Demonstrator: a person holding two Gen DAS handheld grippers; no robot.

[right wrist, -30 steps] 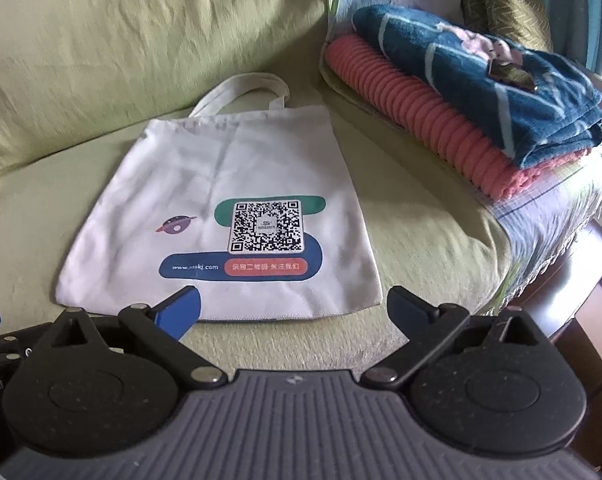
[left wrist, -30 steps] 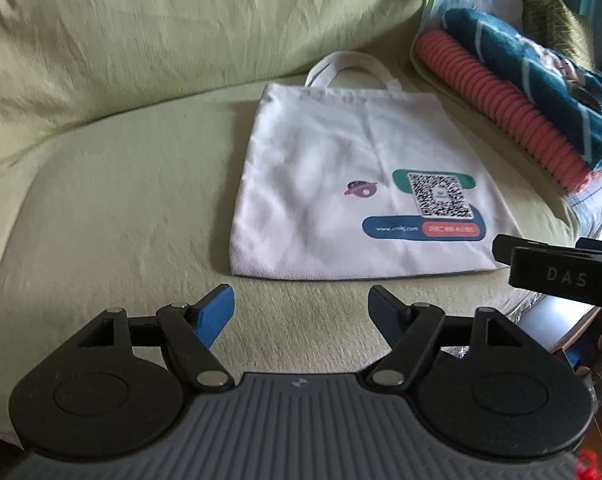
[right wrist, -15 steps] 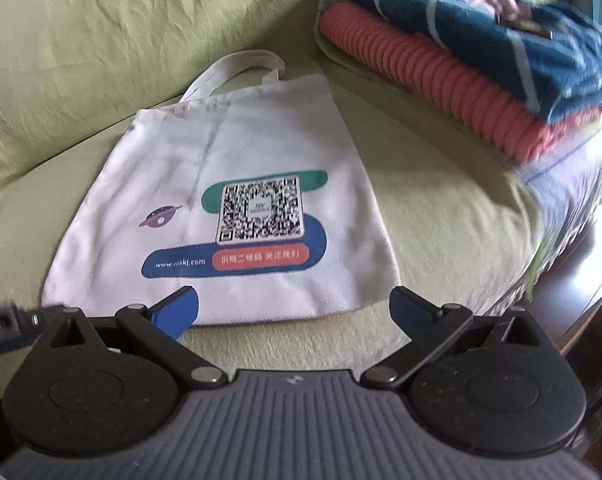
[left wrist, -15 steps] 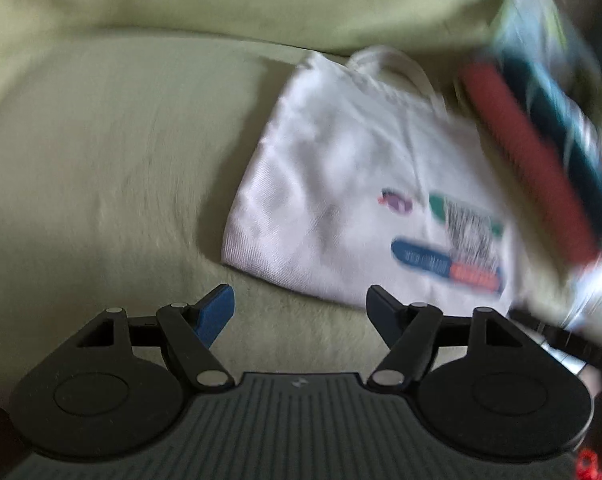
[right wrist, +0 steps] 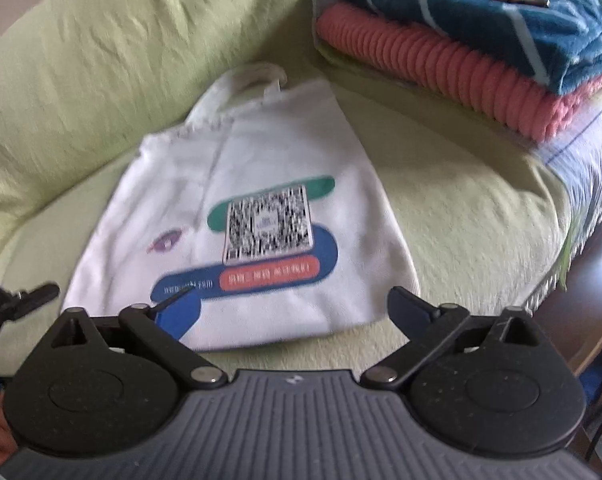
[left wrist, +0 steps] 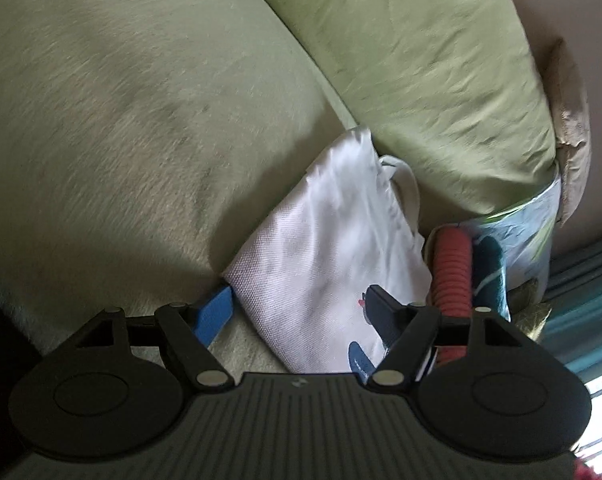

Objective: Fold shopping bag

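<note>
A white cloth shopping bag (right wrist: 269, 152) with a QR code print lies flat on the green sofa seat, handles (right wrist: 253, 76) toward the backrest. My right gripper (right wrist: 293, 308) is open just above the bag's near edge, its blue finger (right wrist: 181, 314) over the print. In the left wrist view the scene is tilted; the bag (left wrist: 325, 256) runs up and right. My left gripper (left wrist: 299, 312) is open around the bag's near left corner, with the blue finger (left wrist: 217, 312) beside that corner. Nothing is gripped. The left gripper's tip (right wrist: 29, 300) shows at the right wrist view's left edge.
A stack of folded towels, coral (right wrist: 441, 64) under teal striped (right wrist: 481, 12), sits on the seat right of the bag; it also shows as the coral roll (left wrist: 453, 272). The green backrest (right wrist: 121, 52) rises behind. The seat's right edge drops to dark wooden furniture (right wrist: 581, 320).
The left gripper has swung left and rolled, closing in on the bag's near left corner. The right gripper has moved nearer to the bag's bottom edge. Both stay open.
</note>
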